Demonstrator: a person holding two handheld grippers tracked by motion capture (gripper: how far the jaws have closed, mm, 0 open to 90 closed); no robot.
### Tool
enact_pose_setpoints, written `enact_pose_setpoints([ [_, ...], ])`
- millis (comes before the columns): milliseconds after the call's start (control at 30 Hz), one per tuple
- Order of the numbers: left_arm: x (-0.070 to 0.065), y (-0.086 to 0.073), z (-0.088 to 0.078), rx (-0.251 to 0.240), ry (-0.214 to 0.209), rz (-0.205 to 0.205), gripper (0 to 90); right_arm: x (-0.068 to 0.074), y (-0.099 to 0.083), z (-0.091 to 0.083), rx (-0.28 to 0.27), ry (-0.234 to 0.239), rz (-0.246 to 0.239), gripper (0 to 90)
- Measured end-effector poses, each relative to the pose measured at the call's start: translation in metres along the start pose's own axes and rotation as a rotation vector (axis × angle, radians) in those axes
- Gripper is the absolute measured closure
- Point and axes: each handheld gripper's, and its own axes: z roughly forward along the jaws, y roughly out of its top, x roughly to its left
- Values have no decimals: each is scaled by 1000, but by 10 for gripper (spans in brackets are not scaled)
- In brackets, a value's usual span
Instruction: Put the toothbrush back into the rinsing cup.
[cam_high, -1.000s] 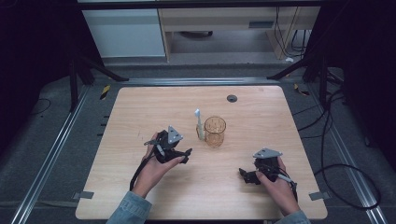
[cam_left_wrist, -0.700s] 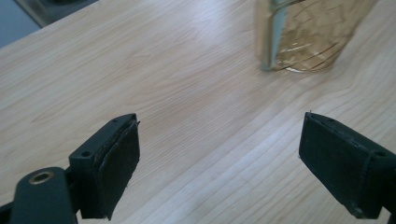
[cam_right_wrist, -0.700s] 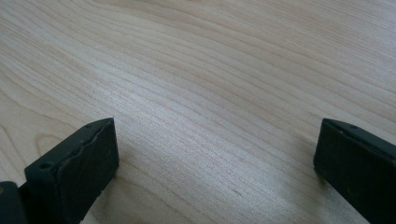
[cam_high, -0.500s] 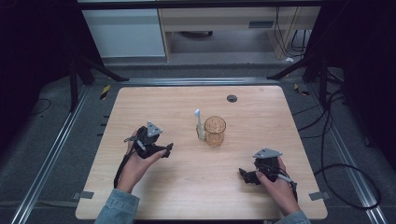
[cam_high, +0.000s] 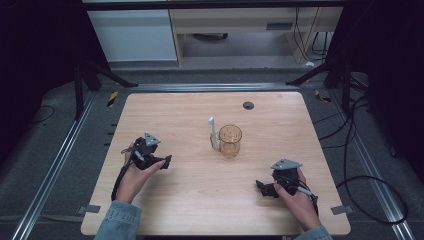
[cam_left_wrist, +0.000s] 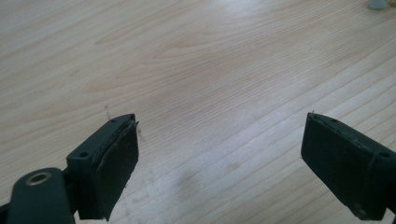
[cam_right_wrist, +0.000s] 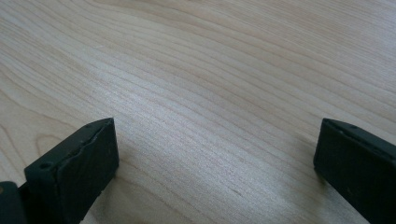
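Obstacles: amber cup (cam_high: 230, 141) with toothbrush (cam_high: 213, 133) touching, table (cam_high: 280, 125) centre. Bare wood left, right, near.

No readable text, labels, brands or nos. anywhere. Wood table (cam_high: 200, 200) has plain grain, no markings. Amber cup (cam_high: 230, 141) shows a faint texture, too small to tell if it's print. Grey plates atop both grippers carry no legible marks. Yellow-black tags on the floor by the table's far corners are too small/blurred to read. Cabinet panel at the back has a pale strip, maybe a label, illegible. In both gripper views the jaws are plain black pads w/ screw holes, no lettering.
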Motion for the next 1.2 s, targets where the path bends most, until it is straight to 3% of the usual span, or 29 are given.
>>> enact_pose_setpoints([
  [167, 14, -8, 1, 2, 15, -39, 102, 0, 0, 0, 0, 1, 0, 4],
  [267, 32, -18, 1, -1, 47, -96, 103, 0, 0, 0, 0, 1, 0, 3],
  [300, 32, -18, 1, -1, 47, -96, 103, 0, 0, 0, 0, 1, 0, 3],
  [333, 41, -25, 1, -10, 39, -139, 103, 0, 0, 0, 0, 1, 0, 4],
  [433, 47, -28, 0, -18, 43, -157, 103, 0, 0, 0, 0, 0, -1, 3],
  [533, 52, -32, 2, -18, 56, -167, 104, 0, 0, 0, 0, 1, 0, 3],
  [600, 54, -38, 8, -10, 41, -174, 103, 0, 0, 0, 0, 0, 0, 3],
  [800, 55, -43, 17, -3, 33, -158, 96, 0, 0, 0, 0, 0, -1, 3],
  [1033, 57, -47, 24, 4, 36, -171, 91, 0, 0, 0, 0, 1, 0, 3],
  [1200, 59, -51, 29, -27, 18, -184, 66, 0, 0, 0, 0, 1, -1, 3],
])
